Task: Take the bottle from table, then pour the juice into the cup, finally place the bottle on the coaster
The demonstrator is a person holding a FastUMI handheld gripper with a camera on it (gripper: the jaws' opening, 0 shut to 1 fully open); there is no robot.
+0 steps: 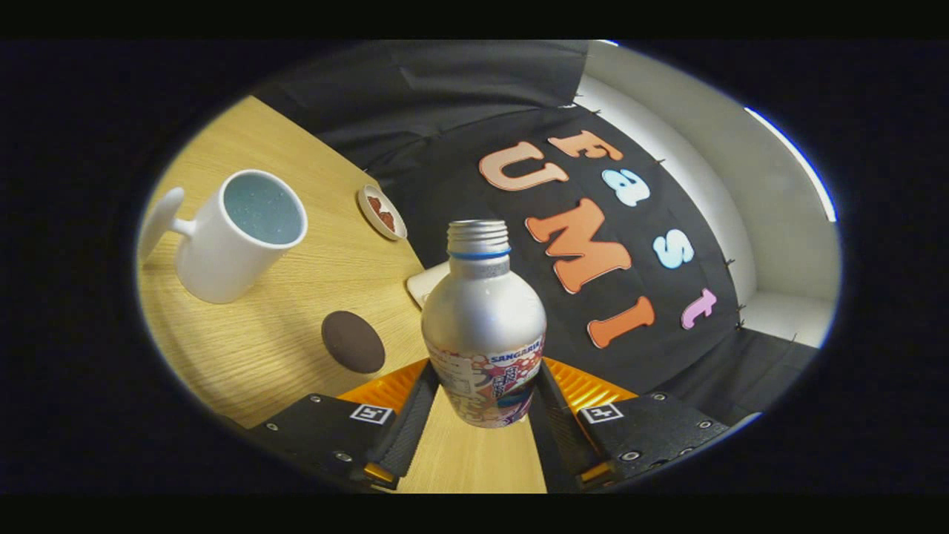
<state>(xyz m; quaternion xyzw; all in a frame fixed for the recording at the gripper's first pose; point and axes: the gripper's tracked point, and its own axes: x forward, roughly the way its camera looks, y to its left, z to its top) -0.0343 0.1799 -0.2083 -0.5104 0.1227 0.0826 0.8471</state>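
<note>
I have the tongs (pixel 485 404) clamped on the uncapped silver aluminium bottle (pixel 483 334), tilted toward the white ceramic cup (pixel 237 237) for pouring.

Silver bottle (pixel 483 319); white cup (pixel 236 236); brown coaster (pixel 353 341); pale wood table (pixel 296 326).

A silver metal bottle (pixel 483 326) with a threaded, uncapped neck, a blue ring below the threads and a printed label around its lower body sits clamped between the gripper (pixel 483 404) fingers. A white mug (pixel 236 236) stands beyond on the wooden table, handle pointing away from the bottle. A round dark-brown coaster (pixel 353 342) lies flat between them
</note>
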